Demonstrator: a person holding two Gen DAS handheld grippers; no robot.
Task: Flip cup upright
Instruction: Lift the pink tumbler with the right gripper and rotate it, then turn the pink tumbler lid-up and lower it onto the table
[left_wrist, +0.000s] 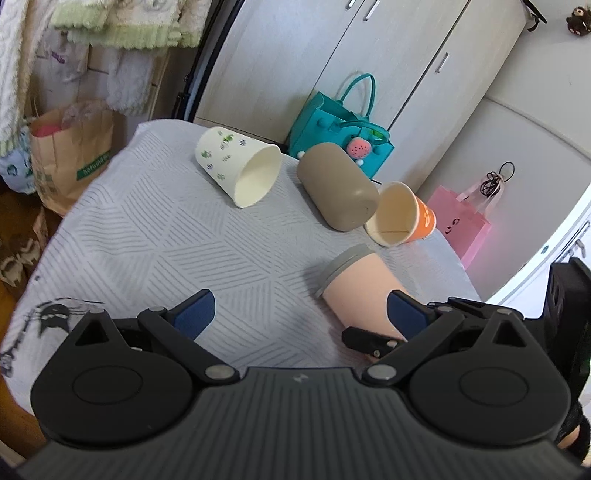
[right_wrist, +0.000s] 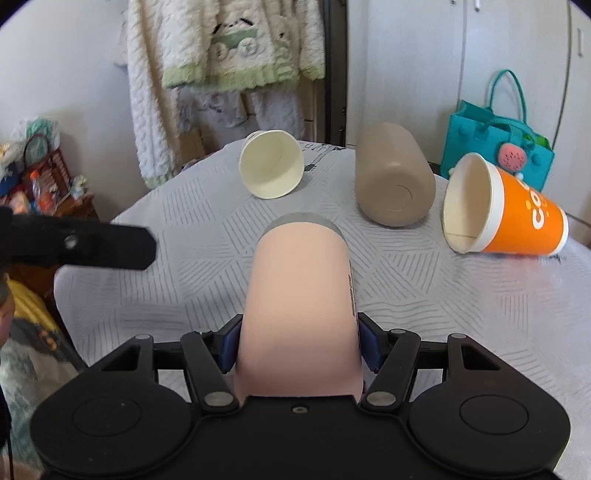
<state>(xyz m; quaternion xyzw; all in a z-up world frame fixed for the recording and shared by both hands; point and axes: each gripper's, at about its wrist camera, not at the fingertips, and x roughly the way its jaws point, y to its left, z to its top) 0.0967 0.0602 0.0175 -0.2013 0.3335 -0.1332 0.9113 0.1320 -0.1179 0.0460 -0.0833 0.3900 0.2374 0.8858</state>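
A pink cup with a grey rim lies on its side, rim pointing away; it also shows in the left wrist view. My right gripper is shut on the pink cup near its base, blue pads pressed on both sides. My left gripper is open and empty, over the table to the left of the pink cup. Its finger shows at the left of the right wrist view.
On the grey patterned tablecloth lie a white paper cup, a tan cup and an orange paper cup, all on their sides. A teal bag, a pink bag and a paper bag stand beyond the table.
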